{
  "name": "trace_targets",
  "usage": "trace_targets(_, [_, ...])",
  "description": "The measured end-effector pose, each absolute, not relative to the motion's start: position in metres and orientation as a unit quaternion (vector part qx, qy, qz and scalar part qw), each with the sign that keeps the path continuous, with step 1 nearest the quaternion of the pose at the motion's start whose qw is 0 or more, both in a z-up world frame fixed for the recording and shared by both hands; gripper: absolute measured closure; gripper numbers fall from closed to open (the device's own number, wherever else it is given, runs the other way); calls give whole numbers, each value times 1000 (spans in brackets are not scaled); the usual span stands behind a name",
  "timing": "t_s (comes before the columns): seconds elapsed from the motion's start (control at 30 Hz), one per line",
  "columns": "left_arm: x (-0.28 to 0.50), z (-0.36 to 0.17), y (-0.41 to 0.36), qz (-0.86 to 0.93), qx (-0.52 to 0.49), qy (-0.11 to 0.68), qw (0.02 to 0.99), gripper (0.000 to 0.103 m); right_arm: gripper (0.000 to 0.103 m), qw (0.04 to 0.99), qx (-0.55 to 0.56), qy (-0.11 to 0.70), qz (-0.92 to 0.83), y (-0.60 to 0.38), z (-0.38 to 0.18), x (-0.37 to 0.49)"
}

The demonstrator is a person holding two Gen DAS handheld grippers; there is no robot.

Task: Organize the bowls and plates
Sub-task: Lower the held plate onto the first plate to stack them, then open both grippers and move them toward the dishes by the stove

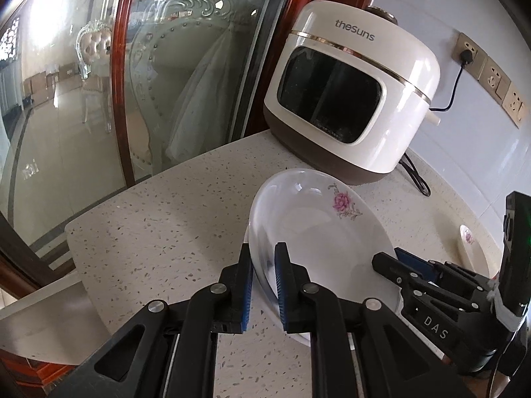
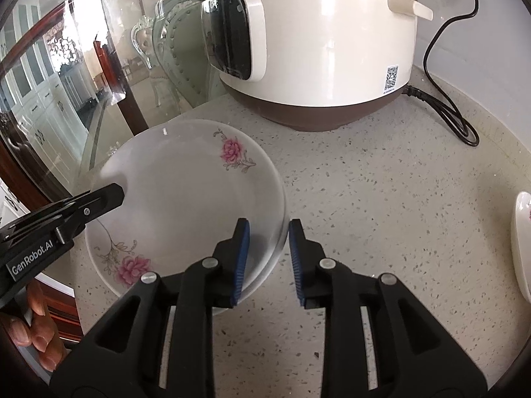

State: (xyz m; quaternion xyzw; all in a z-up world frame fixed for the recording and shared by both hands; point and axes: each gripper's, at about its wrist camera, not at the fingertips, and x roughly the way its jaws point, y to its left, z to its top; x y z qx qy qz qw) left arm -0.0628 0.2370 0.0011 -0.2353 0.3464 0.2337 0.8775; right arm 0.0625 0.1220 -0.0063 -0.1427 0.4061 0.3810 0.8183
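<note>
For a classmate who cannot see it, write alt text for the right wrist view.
The right gripper, jaws apart, straddles the near rim of two stacked white floral plates on a speckled countertop. The left gripper reaches over the far rim, and a white rice cooker stands behind.

A white "thesuns" rice cooker (image 1: 351, 99) with a brown base stands ahead on the speckled countertop (image 1: 159, 229). Its black power cord (image 2: 448, 99) coils rightward; wall sockets (image 1: 491, 76) lie far right, glass door (image 1: 83, 99) left.
</note>
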Motion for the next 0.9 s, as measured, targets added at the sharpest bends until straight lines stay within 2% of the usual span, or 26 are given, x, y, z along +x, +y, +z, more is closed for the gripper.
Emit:
trace_targets(0.5, [-63, -4, 235, 250, -199, 357, 878, 84, 68, 815, -139, 410, 384, 123, -8, 61])
trace_targets(0.67, [-64, -3, 234, 253, -196, 357, 877, 84, 57, 817, -137, 414, 377, 122, -9, 64])
trace_targets(0.73, [-64, -4, 235, 254, -198, 359, 876, 79, 52, 818, -136, 415, 375, 122, -9, 64])
trace_targets(0.8, [-65, -5, 237, 258, -204, 357, 874, 58, 43, 818, -133, 419, 370, 121, -10, 65])
trace_targets(0.87, [-66, -3, 236, 262, -202, 350, 876, 50, 38, 819, -128, 422, 368, 119, -11, 66])
trace_targets(0.9, [-67, -1, 235, 263, -199, 346, 879, 49, 38, 819, -125, 424, 367, 118, -11, 67])
